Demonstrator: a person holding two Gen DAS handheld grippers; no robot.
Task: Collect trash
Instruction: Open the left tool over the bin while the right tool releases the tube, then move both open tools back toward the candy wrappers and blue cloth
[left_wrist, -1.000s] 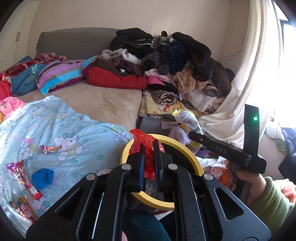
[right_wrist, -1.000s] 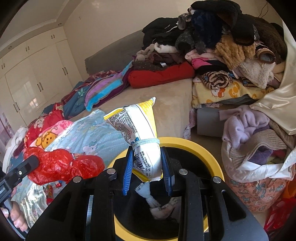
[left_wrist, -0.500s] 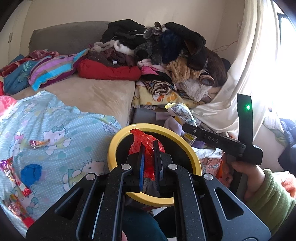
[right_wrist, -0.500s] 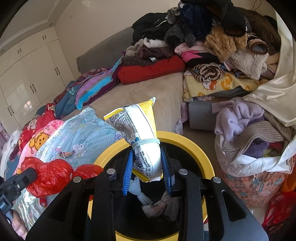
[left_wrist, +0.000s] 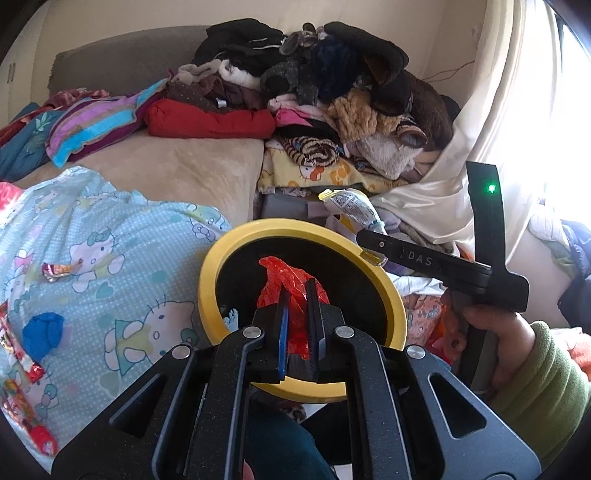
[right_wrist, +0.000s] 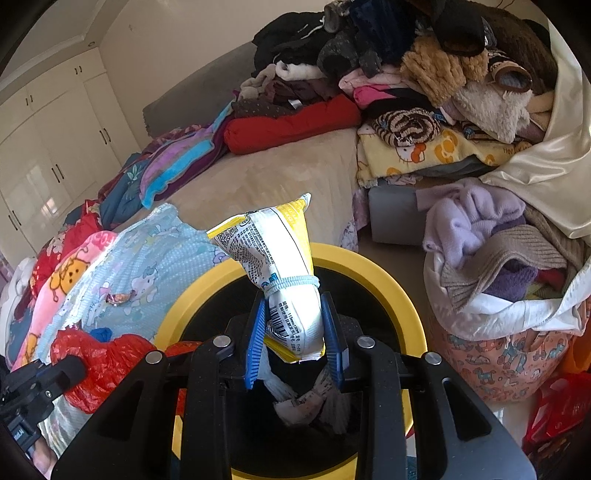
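Left wrist view: left gripper (left_wrist: 295, 314) clamping a crumpled red plastic bag (left_wrist: 286, 280), hovering above the open mouth of the yellow-rimmed bin (left_wrist: 210, 288). Right wrist view: right gripper (right_wrist: 295, 325) pinching a white and yellow snack packet (right_wrist: 280, 258), banded at its neck, likewise poised above the bin's rim (right_wrist: 384, 280). Judging progress as partway: two pieces in hand but not yet dropped, some pale scraps (right_wrist: 306, 402) lying inside the bin already. Remaining on the blue cartoon bedspread (left_wrist: 122, 236): one candy wrapper (left_wrist: 59, 269), a blue wad (left_wrist: 40, 334), more wrappers (left_wrist: 18, 373) at the left edge. Hiding much of the bin's depth and floor behind both gripper bodies; cropping the leftmost wrappers at the lens edge; blurring packet print beyond reading.
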